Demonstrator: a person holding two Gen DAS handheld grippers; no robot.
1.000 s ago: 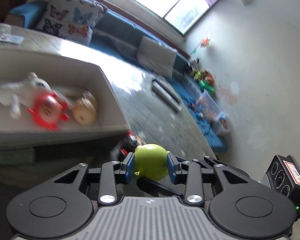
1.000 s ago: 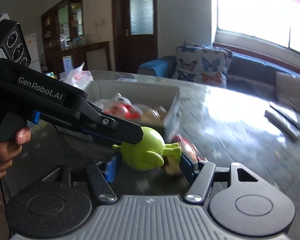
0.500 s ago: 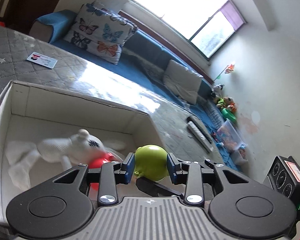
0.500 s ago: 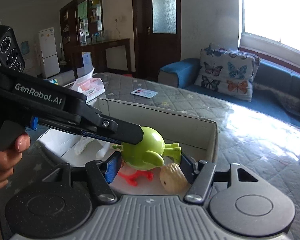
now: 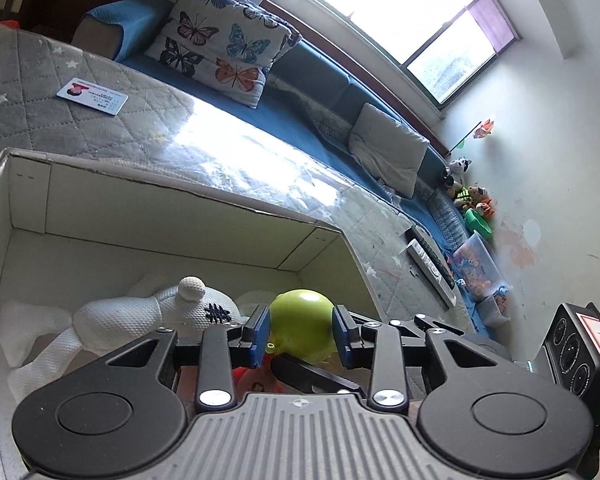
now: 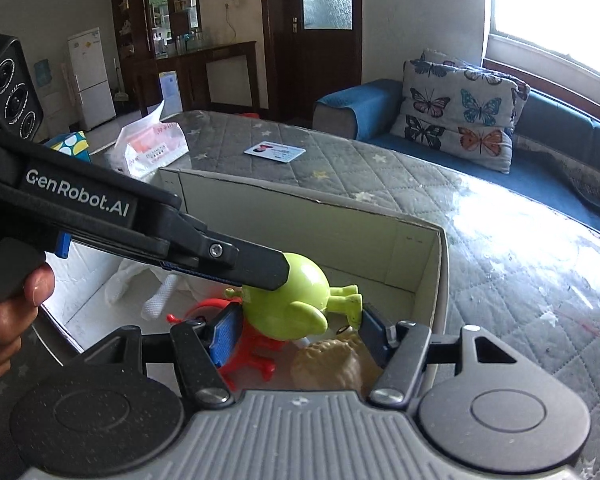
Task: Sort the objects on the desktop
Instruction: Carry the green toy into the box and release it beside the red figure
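A green alien toy hangs over the inside of an open white cardboard box. My left gripper has its blue pads against the toy's round head and its jaws are closing. In the right wrist view the toy lies sideways, feet to the right. My right gripper is shut on it, one pad at the body and one at the feet. The left gripper's finger reaches in from the left onto the head.
In the box lie a white plush toy, a red plastic toy and a tan lumpy toy. On the grey quilted tabletop sit a card, a tissue pack and remotes. A sofa runs behind.
Both grippers carried the green toy together from beside the box's corner to above its inside. The toy kept its place between the jaws.
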